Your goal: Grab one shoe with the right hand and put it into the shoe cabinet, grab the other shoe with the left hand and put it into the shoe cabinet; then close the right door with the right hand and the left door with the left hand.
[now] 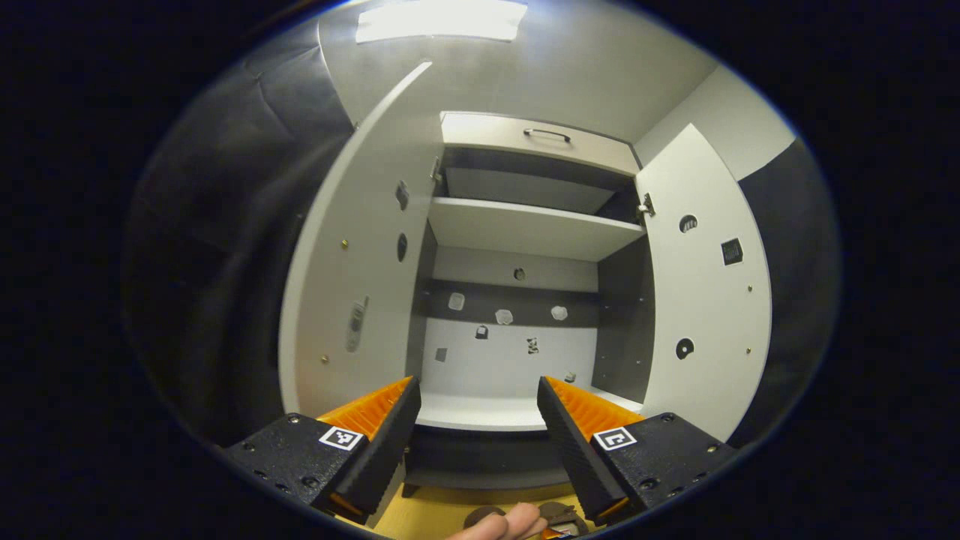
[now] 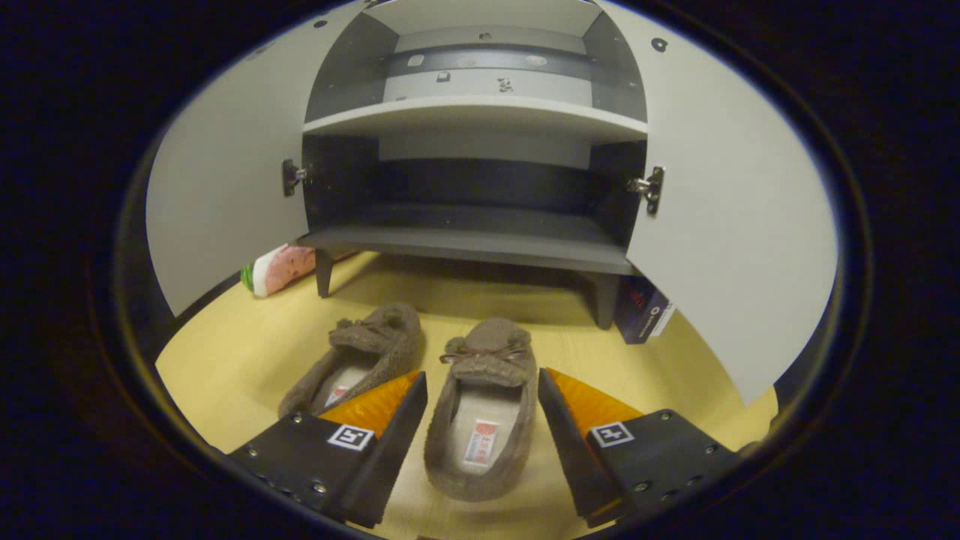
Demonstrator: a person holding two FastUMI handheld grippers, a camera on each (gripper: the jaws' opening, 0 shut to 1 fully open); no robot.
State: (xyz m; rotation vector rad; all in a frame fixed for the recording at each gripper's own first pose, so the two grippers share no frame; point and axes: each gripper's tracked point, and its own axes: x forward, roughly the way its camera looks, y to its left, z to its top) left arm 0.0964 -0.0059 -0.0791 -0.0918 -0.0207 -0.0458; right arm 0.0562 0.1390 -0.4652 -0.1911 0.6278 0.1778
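In the right gripper view the right gripper (image 2: 481, 390) hangs low over the pale yellow wooden floor (image 2: 225, 352) with its jaws spread wide; the right-hand brown fuzzy slipper with a small bow (image 2: 484, 405) lies lengthwise in the gap between the two fingers, toe towards the cabinet, and I cannot tell whether either finger touches its sides; the second brown fuzzy slipper (image 2: 360, 352) lies just beside it on the left, its heel partly hidden behind the left finger; both shoes rest on the floor in front of the white two-door shoe cabinet with dark inner walls (image 2: 480, 112), whose white left door (image 2: 225, 187) and white right door (image 2: 720, 225) both stand swung open.

In the left gripper view the left gripper (image 1: 478, 397) is raised and points into the cabinet's interior, jaws wide apart and holding nothing; the white upper shelf (image 1: 532, 229) lies ahead above the fingers; a person's fingertip (image 1: 506, 523) and a bit of slipper show at the bottom edge.
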